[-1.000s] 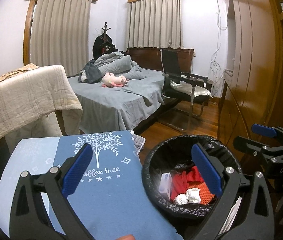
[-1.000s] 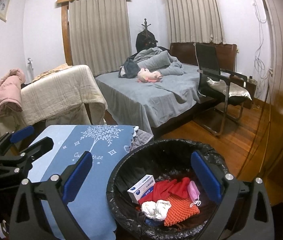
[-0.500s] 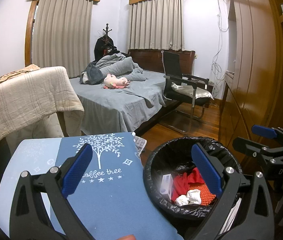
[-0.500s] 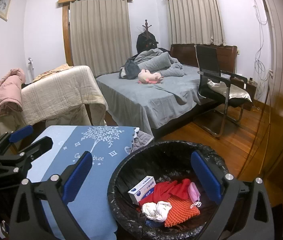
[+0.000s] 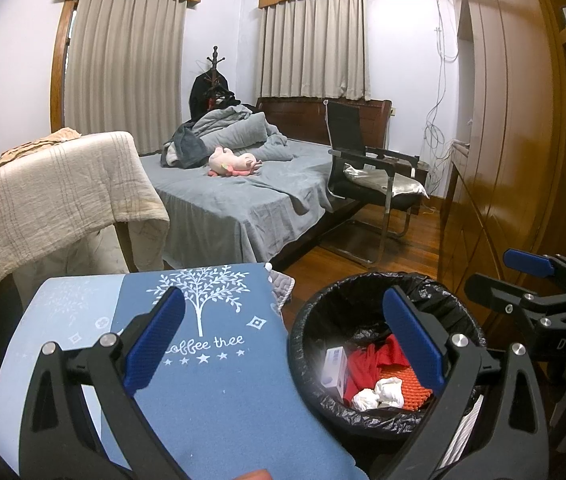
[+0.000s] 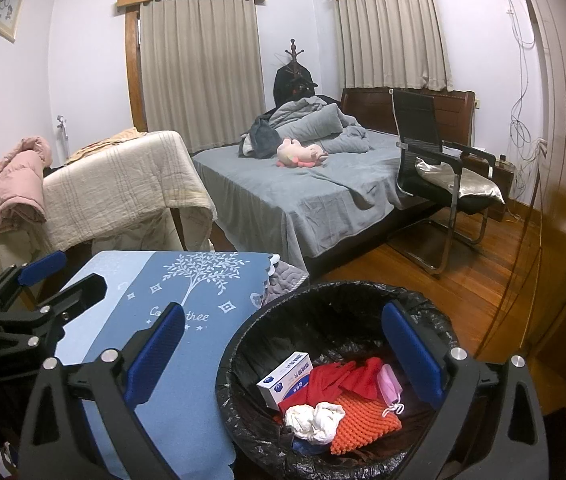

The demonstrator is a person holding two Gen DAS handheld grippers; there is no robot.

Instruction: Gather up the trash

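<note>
Both grippers empty, jaws spread wide, nothing between the blue pads.

Trash bin (image 6: pixel 335 308) with black liner sits on the wood floor just beside the table edge. All visible trash is inside it: white-and-blue box (image 6: pixel 285 378) leaning at the left, red cloth (image 6: pixel 343 376) in the middle, crumpled white tissue (image 6: pixel 313 420) in front, orange knit piece (image 6: pixel 363 422) to the right of that, pink item with a cord (image 6: pixel 389 390) at the far right.

Right gripper (image 6: pixel 283 356): held above the bin, pointing forward and slightly down. Left pad over the table's edge, right pad over the bin's right rim, so the bin opening falls largely between the jaws. No contact with the trash, which lies well below the pads.

Left gripper (image 5: pixel 283 340): held above the blue tablecloth (image 5: pixel 219 392) (white tree print, "coffee tree" lettering). Left pad over the cloth, right pad over the bin (image 5: pixel 363 292). Same box (image 5: pixel 335 368) and red cloth (image 5: pixel 371 366) visible past its right finger.

Each gripper shows in the other's view: right one at the right edge of the left camera (image 5: pixel 531 280), left one at the left edge of the right camera (image 6: pixel 43 280). They sit side by side, apart, at about the same height.

Tabletop shows no loose trash in either view. Background: bed (image 6: pixel 315 196), black chair (image 6: pixel 435 168).
</note>
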